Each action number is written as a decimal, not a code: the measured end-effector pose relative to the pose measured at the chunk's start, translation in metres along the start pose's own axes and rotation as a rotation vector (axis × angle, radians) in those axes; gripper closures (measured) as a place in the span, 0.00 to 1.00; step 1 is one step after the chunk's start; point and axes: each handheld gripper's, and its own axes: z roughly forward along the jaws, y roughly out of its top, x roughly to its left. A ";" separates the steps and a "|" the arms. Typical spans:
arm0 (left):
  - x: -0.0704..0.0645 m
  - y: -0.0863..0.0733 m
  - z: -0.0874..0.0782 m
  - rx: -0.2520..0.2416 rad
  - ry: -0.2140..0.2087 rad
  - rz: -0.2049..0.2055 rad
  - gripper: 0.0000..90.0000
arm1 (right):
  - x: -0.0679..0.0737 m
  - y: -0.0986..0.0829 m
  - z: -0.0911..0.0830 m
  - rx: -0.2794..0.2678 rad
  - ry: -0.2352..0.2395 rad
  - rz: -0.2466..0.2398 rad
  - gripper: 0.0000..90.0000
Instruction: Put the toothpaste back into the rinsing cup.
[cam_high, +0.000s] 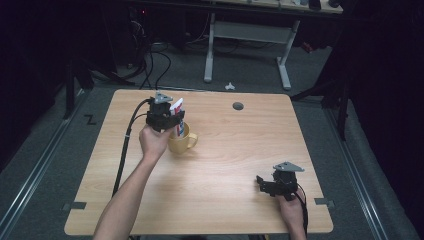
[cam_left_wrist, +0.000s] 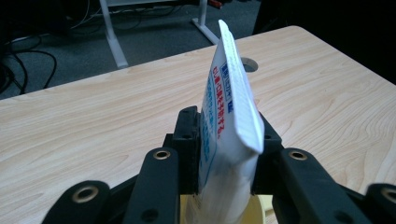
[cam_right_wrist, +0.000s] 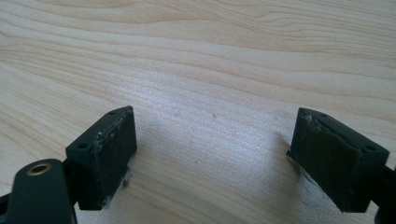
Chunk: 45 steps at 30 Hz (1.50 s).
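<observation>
The left gripper (cam_high: 167, 120) pinches a white tube (cam_high: 177, 111) printed in red and blue, its jaws pressed on the tube's flat sides. The tube stands nearly upright, lower end inside a yellow mug (cam_high: 181, 142) that rests on the wooden table (cam_high: 225, 165). The step in hand appears to be placing the tube in the mug, or lifting it out; the frames do not settle which. If placing, the next move calls for spreading the jaws and rising straight up without tipping the mug; if lifting, for a vertical pull clear of the rim.

The right gripper (cam_high: 267, 186) lies well apart from the mug, toward the near right edge of the table, jaws spread wide and holding nothing.

The high view gives the whole layout: the mug with its handle turned away from the left gripper, and a grey grommet (cam_high: 238, 106) beyond the mug. The left gripper view shows the tube (cam_left_wrist: 229, 116) close up, its crimped end uppermost, its printed lettering, and a sliver of the mug (cam_left_wrist: 254, 212) beneath the jaws. The right gripper view shows the right gripper (cam_right_wrist: 212, 154) over bare wood grain (cam_right_wrist: 210, 70).
</observation>
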 end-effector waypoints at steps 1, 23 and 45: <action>0.000 -0.001 0.002 0.005 0.002 0.003 0.78 | 0.000 0.000 0.000 -0.001 0.000 -0.001 0.16; -0.004 -0.012 0.016 0.049 0.005 0.029 0.78 | 0.000 0.000 0.000 0.000 0.000 0.000 0.16; -0.005 -0.026 0.021 0.072 0.023 0.045 0.78 | 0.000 0.000 0.000 -0.001 0.000 -0.002 0.16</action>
